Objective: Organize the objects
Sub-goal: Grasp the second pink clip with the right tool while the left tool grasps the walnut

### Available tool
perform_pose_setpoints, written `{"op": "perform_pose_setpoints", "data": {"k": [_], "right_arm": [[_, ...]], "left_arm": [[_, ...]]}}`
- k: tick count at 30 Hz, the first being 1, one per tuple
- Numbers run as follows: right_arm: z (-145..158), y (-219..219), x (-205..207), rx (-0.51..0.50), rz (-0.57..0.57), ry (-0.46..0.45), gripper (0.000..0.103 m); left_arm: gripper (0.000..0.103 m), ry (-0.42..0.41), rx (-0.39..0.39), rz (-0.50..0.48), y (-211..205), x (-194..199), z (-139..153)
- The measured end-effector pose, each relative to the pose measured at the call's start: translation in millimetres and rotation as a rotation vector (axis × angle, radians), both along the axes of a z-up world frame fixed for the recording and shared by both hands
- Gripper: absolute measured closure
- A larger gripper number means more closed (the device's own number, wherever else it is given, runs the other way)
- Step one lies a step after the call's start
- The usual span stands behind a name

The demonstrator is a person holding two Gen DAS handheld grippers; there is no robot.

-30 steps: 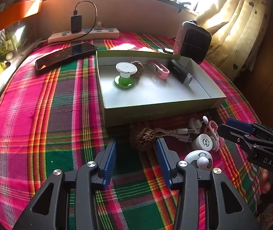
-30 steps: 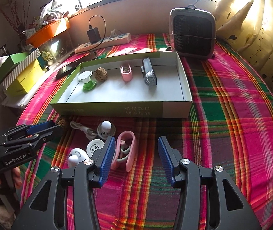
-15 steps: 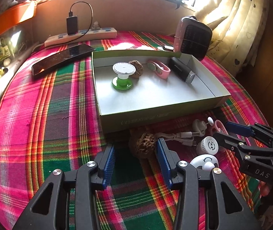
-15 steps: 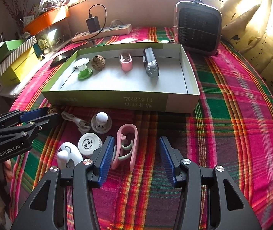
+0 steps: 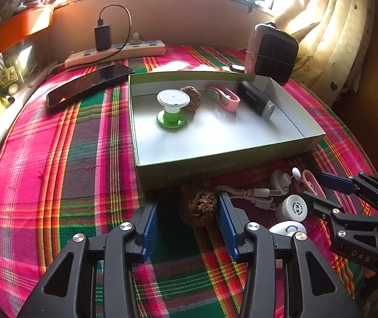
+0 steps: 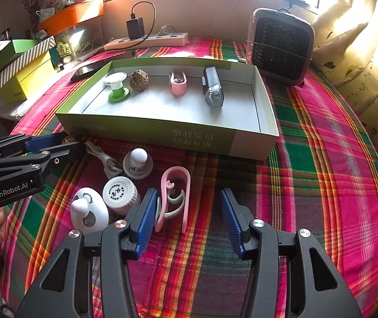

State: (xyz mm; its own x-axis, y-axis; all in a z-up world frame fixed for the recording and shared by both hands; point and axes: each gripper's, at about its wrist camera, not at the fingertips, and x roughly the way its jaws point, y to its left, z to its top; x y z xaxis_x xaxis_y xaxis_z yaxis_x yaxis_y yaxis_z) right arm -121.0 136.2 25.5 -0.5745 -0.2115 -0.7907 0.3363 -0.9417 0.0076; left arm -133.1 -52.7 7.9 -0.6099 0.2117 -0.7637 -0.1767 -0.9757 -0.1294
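Presently, the left tool [image 5: 187,218] is spread around a loose walnut [image 5: 198,208] on the plaid counter [image 5: 56,172], just in front of the box [image 5: 215,164]; the right blue pad seems to touch the shell, the left pad stands apart. The right tool [image 6: 186,218] is likewise spread over the pink clip [image 6: 175,196], whose left edge lies against the left pad.

Step in hand, as judged: grasp the walnut and carry it into the box. To do this well, centre the nut between the pads before closing, since a one-sided contact may roll a round, ridged shell away. Close gently, lift clear of the box wall, and set it down in bare floor beside the walnut already inside. The cable [image 5: 250,193] lies just beside the right pad and should be kept out of the grip. The right tool should close across the clip's width, avoiding the white bottle [image 6: 120,193] next to it.

Count, inside the box: one green-based spool [image 5: 171,111], one walnut [image 5: 191,102], one pink clip [image 5: 223,96], one black lamp [image 5: 256,103].

Count, outside on the counter: one walnut, one cable, one pink clip, one white bottle, and two white knobbed pieces, one round [image 6: 138,163] and one oval [image 6: 89,212].
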Motion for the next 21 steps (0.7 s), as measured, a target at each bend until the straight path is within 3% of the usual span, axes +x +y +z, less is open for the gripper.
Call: {"op": "perform_pose_setpoints", "data": {"k": [7,10,15,21], "right_arm": [[0.4,0.8,1.0,-0.014,0.018,0.008,0.056],[1.0,0.0,2.6,-0.026,0.033,0.008,0.062],[0.9,-1.8,5.0,-0.038,0.051,0.009,0.079],[0.8,1.5,4.4,-0.064,0.050,0.003,0.079]], "left_arm": [[0.067,0.008,-0.041,0.013,4.4,1.4,-0.2],[0.076,0.007,-0.040,0.030,1.9,1.8,-0.1],[0.076,0.006,-0.035,0.045,1.5,3.9,-0.3],[0.076,0.008,-0.039,0.051,2.6,5.5,-0.6]]}}
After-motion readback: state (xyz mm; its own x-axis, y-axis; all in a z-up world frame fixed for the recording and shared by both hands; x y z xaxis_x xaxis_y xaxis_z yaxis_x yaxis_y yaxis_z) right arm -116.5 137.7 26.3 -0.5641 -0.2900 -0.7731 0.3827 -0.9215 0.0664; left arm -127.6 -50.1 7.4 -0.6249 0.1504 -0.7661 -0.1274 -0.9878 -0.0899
